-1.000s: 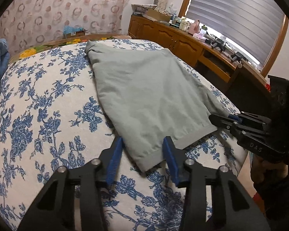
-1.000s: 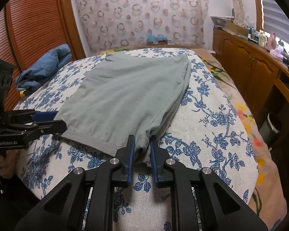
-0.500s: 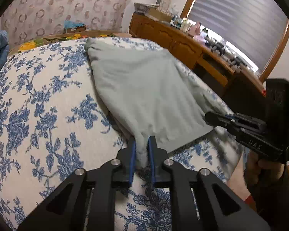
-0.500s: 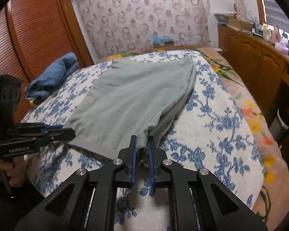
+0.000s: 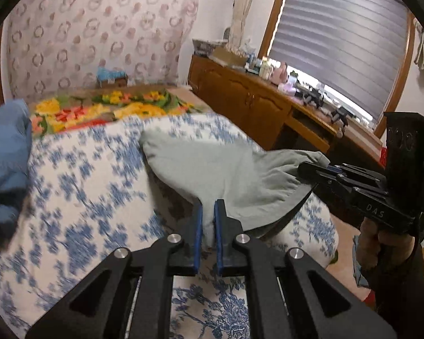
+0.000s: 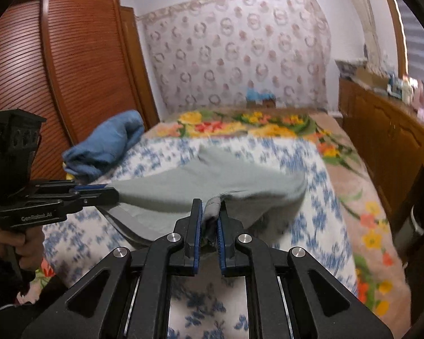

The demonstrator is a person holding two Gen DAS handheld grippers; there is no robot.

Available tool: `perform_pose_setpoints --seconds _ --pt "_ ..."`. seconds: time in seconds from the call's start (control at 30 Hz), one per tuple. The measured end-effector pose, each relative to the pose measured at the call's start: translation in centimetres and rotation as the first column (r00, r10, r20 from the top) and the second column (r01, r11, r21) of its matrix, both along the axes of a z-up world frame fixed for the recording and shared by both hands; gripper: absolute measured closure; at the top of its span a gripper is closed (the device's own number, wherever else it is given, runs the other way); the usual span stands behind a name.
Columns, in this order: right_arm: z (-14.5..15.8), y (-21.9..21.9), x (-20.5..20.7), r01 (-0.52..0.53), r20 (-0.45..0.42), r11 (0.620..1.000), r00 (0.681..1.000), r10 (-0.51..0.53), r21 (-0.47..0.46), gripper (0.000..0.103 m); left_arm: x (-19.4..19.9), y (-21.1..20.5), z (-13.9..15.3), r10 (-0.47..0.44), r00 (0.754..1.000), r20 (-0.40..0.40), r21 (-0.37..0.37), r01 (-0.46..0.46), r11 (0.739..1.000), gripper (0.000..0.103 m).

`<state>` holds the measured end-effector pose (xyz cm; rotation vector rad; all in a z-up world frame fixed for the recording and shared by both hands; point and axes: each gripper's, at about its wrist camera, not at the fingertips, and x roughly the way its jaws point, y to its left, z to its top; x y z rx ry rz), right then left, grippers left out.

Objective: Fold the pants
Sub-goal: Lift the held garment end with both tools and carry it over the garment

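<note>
The grey-green pants (image 5: 212, 166) lie on the bed with their near hem lifted off the blue-flowered bedspread (image 5: 93, 197). My left gripper (image 5: 208, 212) is shut on the left hem corner. My right gripper (image 6: 210, 212) is shut on the bunched right hem corner of the pants (image 6: 212, 186). Each gripper shows in the other's view: the right one (image 5: 308, 169) at the right, the left one (image 6: 110, 193) at the left, both holding cloth. The far end of the pants still rests on the bed.
A blue denim garment (image 6: 107, 144) lies at the bed's left side. A flowered blanket (image 6: 240, 124) covers the far end. A wooden cabinet (image 5: 257, 104) with clutter runs along the right under the window. A wooden wardrobe (image 6: 56, 70) stands at the left.
My left gripper closed on the hem corner. Both grippers then rose and carried the hem up and forward over the pants; the views tilted upward.
</note>
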<state>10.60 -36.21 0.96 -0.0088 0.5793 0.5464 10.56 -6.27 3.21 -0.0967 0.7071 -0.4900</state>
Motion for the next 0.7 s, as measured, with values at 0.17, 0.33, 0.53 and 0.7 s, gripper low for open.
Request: perform_pose_setpoints --seconds 0.17,0.33,0.53,0.7 --pt "3.3 0.9 0.0 -0.029 0.064 1.000 0.998 0.028 0.008 0.097 -0.4 1.0 3.7 0.009 0.997 0.071 -0.008 -0.008 1.000 0.100" --pt "6.4 2.1 -0.1 -0.053 0.126 0.999 0.991 0.052 0.006 0.097 -0.8 1.7 6.7 0.017 0.991 0.134 0.000 -0.017 1.000 0.100" --pt "9.8 3.9 1.0 -0.091 0.179 0.996 0.980 0.090 0.000 0.097 -0.1 3.5 10.2 0.057 0.978 0.202 0.010 -0.060 0.998 0.100" --pt "10.9 6.3 5.2 -0.097 0.165 0.995 0.981 0.099 -0.021 0.097 3.6 4.9 11.9 0.112 0.969 0.221 0.032 -0.122 0.992 0.101"
